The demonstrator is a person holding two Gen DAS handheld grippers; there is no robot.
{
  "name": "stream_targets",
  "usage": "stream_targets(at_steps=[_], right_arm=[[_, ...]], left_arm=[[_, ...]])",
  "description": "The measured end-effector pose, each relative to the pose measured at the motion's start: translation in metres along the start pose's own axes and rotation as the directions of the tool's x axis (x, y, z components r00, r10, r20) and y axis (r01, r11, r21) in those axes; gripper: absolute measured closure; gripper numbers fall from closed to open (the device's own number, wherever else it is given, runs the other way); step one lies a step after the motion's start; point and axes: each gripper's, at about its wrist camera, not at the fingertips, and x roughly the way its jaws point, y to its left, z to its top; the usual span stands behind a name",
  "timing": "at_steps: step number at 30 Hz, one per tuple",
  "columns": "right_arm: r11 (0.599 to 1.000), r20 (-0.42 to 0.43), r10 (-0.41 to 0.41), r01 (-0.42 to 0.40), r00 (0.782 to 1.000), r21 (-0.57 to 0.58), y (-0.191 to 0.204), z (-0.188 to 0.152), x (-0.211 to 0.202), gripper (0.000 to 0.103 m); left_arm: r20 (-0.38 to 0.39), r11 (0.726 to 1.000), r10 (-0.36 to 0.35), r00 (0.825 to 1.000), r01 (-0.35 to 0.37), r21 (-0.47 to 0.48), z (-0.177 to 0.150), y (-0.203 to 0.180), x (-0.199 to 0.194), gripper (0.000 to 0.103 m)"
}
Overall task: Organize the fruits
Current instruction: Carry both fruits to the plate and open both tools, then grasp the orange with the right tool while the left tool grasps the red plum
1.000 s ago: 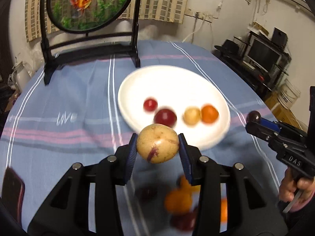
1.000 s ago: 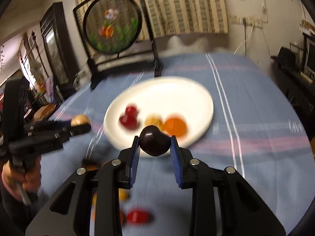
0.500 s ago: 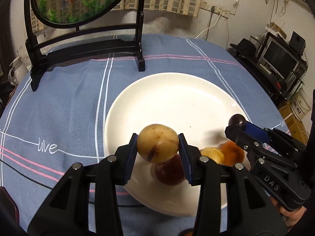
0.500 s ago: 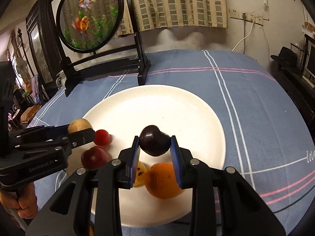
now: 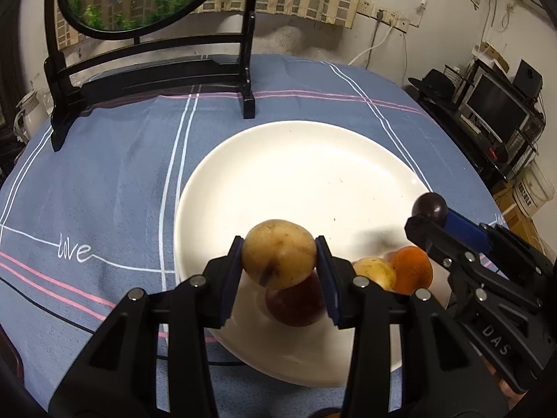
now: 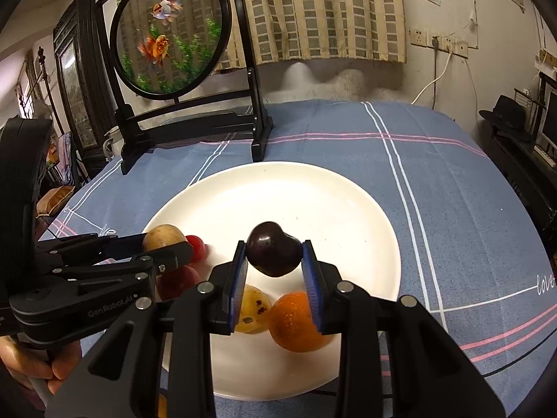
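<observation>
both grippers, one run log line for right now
left gripper: shut on yellow-brown fruit | right gripper: shut on dark plum | both over white plate | not released

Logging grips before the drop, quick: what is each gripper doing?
Left gripper: shut on the yellow-brown fruit.
Right gripper: shut on the dark plum.

The far half of the white plate [image 6: 313, 195] lay bare, with room to pass. Near its front edge, an orange [image 6: 296, 322] and other fruits crowded together. The black stand [image 6: 259, 129] blocked the back.
</observation>
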Motion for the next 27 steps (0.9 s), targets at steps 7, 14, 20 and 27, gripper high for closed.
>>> stream_targets(at_steps=[7, 14, 20, 27], right_arm=[[1.0, 0.022, -0.009, 0.009, 1.0, 0.007, -0.004, 0.0, -0.012, 0.044], [0.997, 0.105, -0.072, 0.069, 0.992, 0.027, -0.004, -0.026, -0.065, 0.044], [0.999, 0.037, 0.047, -0.047, 0.998, -0.011, 0.007, -0.066, -0.093, 0.043], [0.995, -0.056, 0.097, -0.097, 0.994, -0.001, 0.012, -0.111, -0.109, 0.043]], left_arm=[[0.097, 0.995, 0.081, 0.992, -0.073, -0.075, -0.005, 0.01, -0.031, 0.009], [0.185, 0.998, 0.052, 0.981, -0.047, -0.031, -0.053, 0.023, -0.097, 0.002], [0.139, 1.0, 0.004, 0.99, -0.001, -0.025, -0.106, 0.036, -0.12, 0.002], [0.112, 0.994, -0.105, 0.988, 0.105, 0.013, -0.161, 0.035, -0.135, 0.002]])
